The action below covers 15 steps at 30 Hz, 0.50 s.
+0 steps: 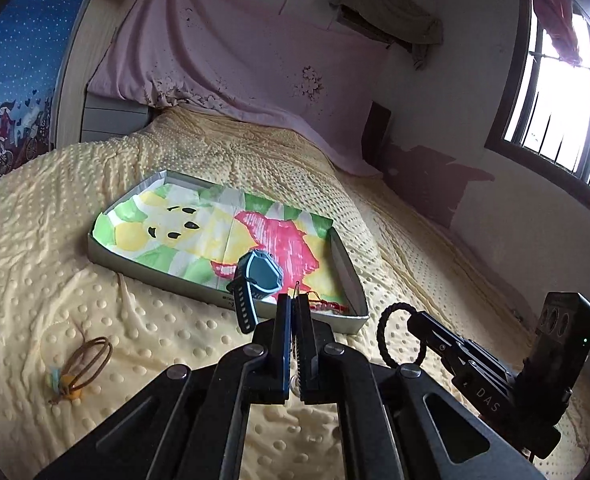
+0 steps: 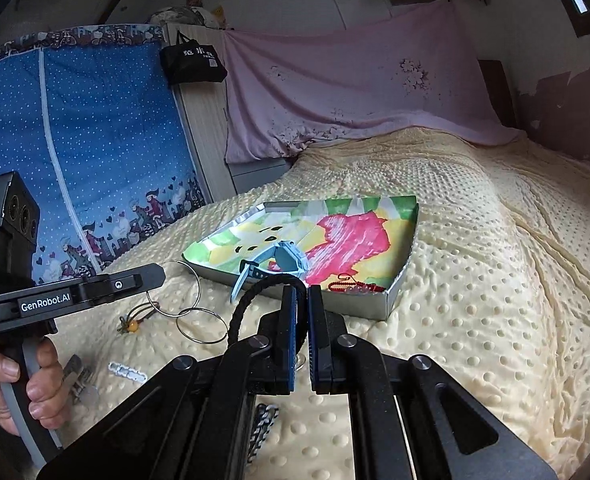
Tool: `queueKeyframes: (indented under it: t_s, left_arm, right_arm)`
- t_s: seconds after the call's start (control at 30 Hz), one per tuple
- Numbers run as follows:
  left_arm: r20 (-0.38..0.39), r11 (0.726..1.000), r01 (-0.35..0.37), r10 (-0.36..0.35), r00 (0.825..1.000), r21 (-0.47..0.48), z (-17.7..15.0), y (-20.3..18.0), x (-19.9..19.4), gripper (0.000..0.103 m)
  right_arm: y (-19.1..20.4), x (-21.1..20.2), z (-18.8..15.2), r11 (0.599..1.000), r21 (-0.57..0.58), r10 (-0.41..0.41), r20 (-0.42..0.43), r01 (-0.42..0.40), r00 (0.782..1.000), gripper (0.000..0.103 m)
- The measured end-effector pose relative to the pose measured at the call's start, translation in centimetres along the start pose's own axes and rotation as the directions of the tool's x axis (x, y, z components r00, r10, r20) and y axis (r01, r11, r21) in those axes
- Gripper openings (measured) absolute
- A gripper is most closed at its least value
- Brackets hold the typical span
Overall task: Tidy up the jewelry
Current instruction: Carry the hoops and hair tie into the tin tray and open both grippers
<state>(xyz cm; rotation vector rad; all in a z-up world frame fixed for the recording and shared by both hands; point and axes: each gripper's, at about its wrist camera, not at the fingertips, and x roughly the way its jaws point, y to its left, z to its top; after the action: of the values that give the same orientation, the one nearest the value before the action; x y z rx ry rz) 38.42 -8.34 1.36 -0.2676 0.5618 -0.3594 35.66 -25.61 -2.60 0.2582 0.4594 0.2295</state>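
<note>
A shallow box (image 1: 155, 276) (image 2: 391, 300) lined with coloured paper lies on the bed. A blue-grey watch (image 1: 261, 270) (image 2: 283, 258) drapes over its near edge, and a red bead string (image 2: 351, 282) lies in its corner. My left gripper (image 1: 294, 300) (image 2: 161, 274) is shut on a thin metal hoop (image 2: 200, 286) that hangs from its tip. A second hoop (image 2: 227, 326) rests on the bedspread below. My right gripper (image 2: 308, 290) (image 1: 413, 318) is shut on a black braided bracelet (image 2: 251, 300) (image 1: 383, 328), just short of the box.
A brown cord with a yellow bead (image 1: 83, 364) (image 2: 135, 320), a white clip (image 2: 127, 372), a metal piece (image 2: 77, 376) and a black-and-white braid (image 2: 263, 420) lie on the dotted yellow bedspread (image 2: 475, 320). A hand (image 2: 39, 388) grips the left tool. A pink sheet hangs behind.
</note>
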Motion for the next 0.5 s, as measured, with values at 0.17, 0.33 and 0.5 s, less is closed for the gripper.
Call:
queueKeyframes:
  t_s: [0.17, 0.33, 0.5]
  left_arm:
    - [0.067, 0.998, -0.054, 0.055, 0.996, -0.015, 3.5, 1.5, 2.5, 0.003]
    - [0.06, 0.993, -0.08, 0.086, 0.994, -0.09, 5.0, 4.2, 5.8, 0.003]
    - [0.014, 0.986, -0.131, 0.133, 0.991, -0.1, 4.3, 5.8, 8.6, 0.003]
  right_arm:
    - [-0.7, 4.4, 2.4, 0.998, 0.016, -0.056, -0.01, 0.056, 0.998, 0.005]
    - [-1.5, 8.4, 3.3, 0.995, 0.052, -0.084, -0.044, 0.087, 0.995, 0.005]
    - [-1.8, 11.2, 2.8, 0.994, 0.062, -0.088, -0.092, 0.094, 0.992, 0.005]
